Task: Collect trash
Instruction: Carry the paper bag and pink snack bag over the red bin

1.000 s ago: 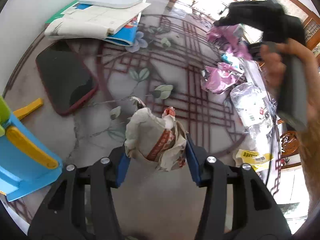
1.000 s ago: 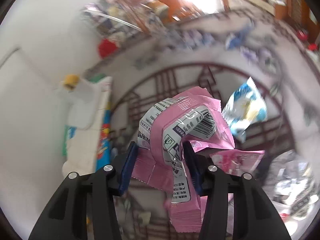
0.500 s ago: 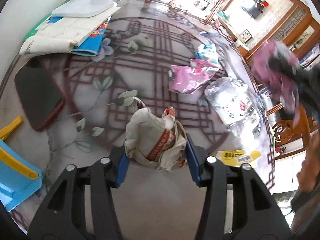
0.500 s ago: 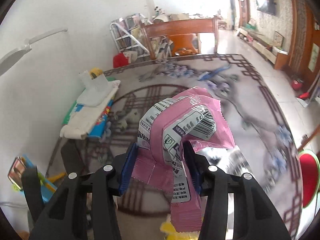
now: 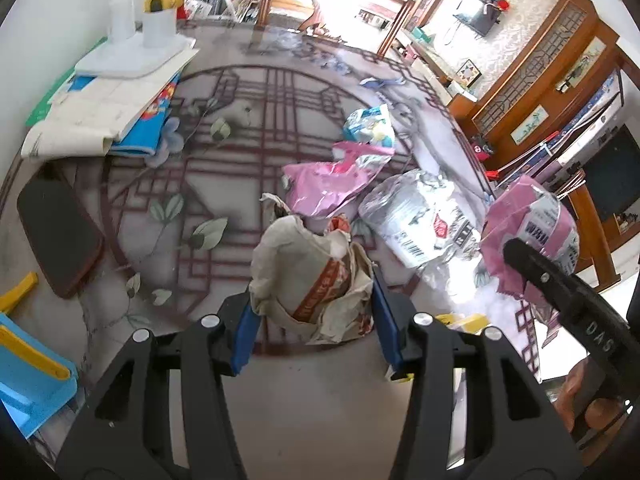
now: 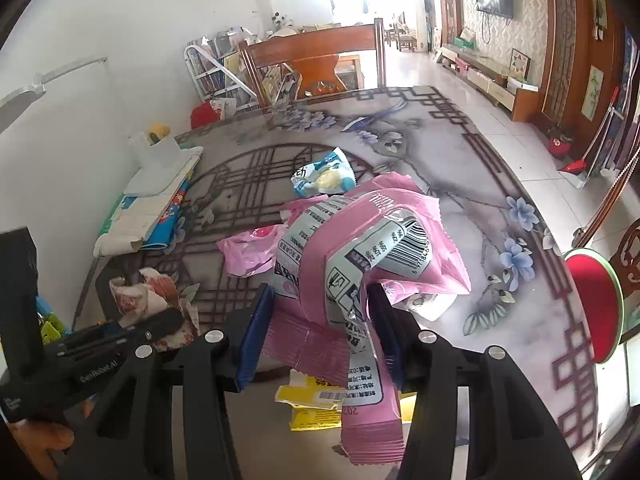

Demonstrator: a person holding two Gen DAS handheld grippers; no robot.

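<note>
Right gripper (image 6: 318, 332) swings from over far wrappers to just right of left gripper (image 5: 312, 320), both now above near table (image 5: 320, 400) edge. Right jaws clamp folded pink wrapper (image 6: 360, 248); left jaws pinch crumpled paper wrapper (image 5: 312, 276), lifted clear. Likely carrying both off together. Ahead of left claw: pink bag (image 5: 328, 188), silver bag (image 5: 420, 216), blue-white packet (image 5: 370, 122) not yet collected.

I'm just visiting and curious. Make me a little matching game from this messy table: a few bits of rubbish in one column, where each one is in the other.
Things:
1. crumpled paper wrapper
2. folded pink packet
3. blue and white snack bag
4. yellow label

Places:
A. lying mid-table
B. in the right gripper
C. near table edge, under the packet
D. in the left gripper

Pairs: 1-D, 2-B, 3-A, 4-C
</note>
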